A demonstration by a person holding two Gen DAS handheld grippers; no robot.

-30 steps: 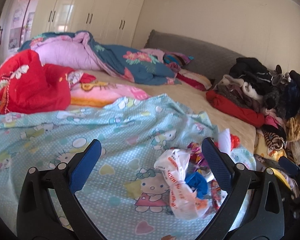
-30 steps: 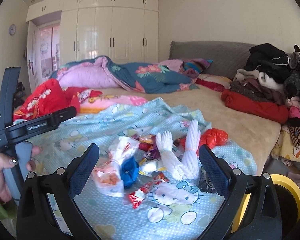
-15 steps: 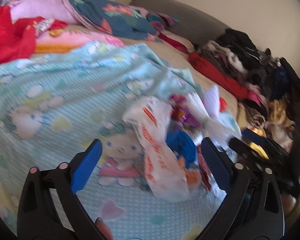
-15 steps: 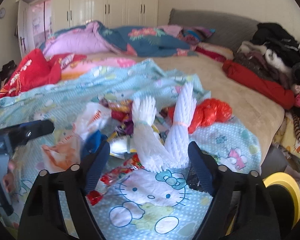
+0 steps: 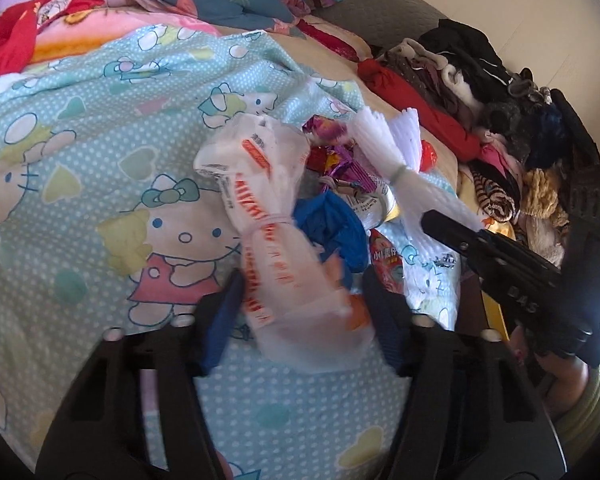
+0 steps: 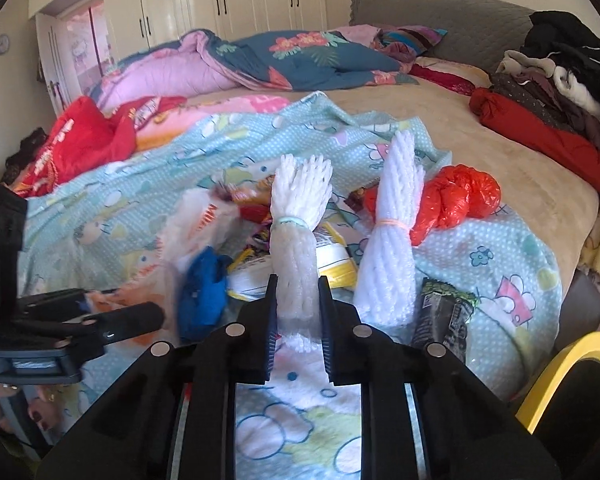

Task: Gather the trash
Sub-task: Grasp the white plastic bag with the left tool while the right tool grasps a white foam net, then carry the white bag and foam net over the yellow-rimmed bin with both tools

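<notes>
A heap of trash lies on a light blue cartoon sheet (image 5: 100,152). My left gripper (image 5: 304,308) is closed around the lower end of a white plastic bag with orange print (image 5: 272,216); the bag fills the gap between its fingers. My right gripper (image 6: 298,320) is shut on the lower end of a white foam net bundle with a green band (image 6: 296,240). A second foam bundle (image 6: 392,232), a red plastic bag (image 6: 456,200), a blue bag (image 6: 204,288) and several snack wrappers (image 5: 340,160) lie around them.
Folded clothes (image 5: 480,92) are piled along the bed's right side. Quilts (image 6: 260,60) and a red blanket (image 6: 80,140) lie at the far side. A yellow-rimmed bin (image 6: 572,380) stands at the lower right, beside the bed. White wardrobes (image 6: 220,4) line the back wall.
Both grippers moved down and forward into the trash heap and closed: the left around the white printed bag, the right onto the green-banded foam bundle.
</notes>
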